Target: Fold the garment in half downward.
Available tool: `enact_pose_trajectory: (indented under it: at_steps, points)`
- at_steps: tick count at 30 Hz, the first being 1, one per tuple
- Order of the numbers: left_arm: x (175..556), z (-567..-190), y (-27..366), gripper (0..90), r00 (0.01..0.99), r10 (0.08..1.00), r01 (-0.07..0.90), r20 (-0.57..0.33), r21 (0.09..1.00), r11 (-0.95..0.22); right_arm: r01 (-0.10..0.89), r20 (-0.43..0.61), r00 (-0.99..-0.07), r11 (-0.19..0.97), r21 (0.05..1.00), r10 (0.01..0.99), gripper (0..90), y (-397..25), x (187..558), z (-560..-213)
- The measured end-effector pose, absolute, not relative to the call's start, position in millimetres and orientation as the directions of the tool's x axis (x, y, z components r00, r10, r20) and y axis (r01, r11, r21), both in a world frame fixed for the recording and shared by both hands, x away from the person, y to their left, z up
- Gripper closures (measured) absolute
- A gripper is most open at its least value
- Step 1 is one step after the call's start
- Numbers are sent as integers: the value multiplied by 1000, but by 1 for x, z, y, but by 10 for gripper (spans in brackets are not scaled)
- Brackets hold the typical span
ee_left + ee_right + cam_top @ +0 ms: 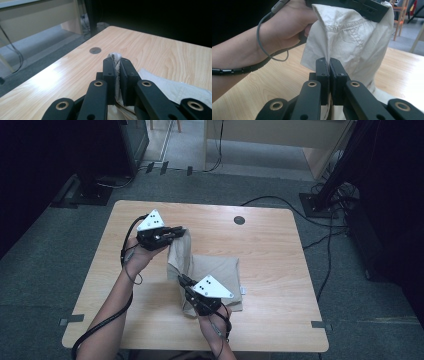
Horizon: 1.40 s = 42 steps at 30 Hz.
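Observation:
A beige folded garment (215, 270) with stitched seams lies on the middle of the wooden table (270, 245). One end of it is lifted up at the left. My left gripper (180, 231) is shut on that raised end; in the left gripper view the cloth (115, 57) pokes out between the jaws of my left gripper (117, 62). My right gripper (183, 280) is shut on a lower edge of the same garment near the table's front. In the right gripper view the cloth (352, 37) hangs upward from my right gripper (329, 61), and the other hand (284, 27) holds it above.
A round cable port (239, 220) sits near the table's far edge. Black cables (320, 240) trail on the grey carpet to the right, near a dark stand (320, 200). Another stand base (92, 190) is at the far left. Bare tabletop lies to the right and front left.

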<state>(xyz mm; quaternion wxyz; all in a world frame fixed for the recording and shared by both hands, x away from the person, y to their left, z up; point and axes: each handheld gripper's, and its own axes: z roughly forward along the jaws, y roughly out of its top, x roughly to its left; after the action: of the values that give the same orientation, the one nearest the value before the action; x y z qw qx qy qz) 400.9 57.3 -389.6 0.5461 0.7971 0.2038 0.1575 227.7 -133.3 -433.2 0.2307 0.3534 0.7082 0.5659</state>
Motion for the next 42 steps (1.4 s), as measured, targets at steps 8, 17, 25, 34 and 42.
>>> enact_pose_trajectory:
  at_steps: [8,17,25,34,42]
  points:
    - [405,-403,43,841,877,481,169,9,930,-327,263,72,-614,119,957,786,868,-148,227,-444]
    - [409,-418,26,840,889,457,181,-11,927,-329,289,70,-587,128,949,807,866,-163,226,-458]
    - [412,-431,13,840,901,433,195,-35,923,-331,309,68,-561,132,942,825,867,-173,225,-469]
    - [414,-442,-4,839,911,411,186,-28,918,-349,314,37,-526,154,937,850,866,-184,222,-481]
    - [415,-455,-15,835,917,399,187,-17,900,-392,349,49,-506,153,925,861,862,-193,222,-494]
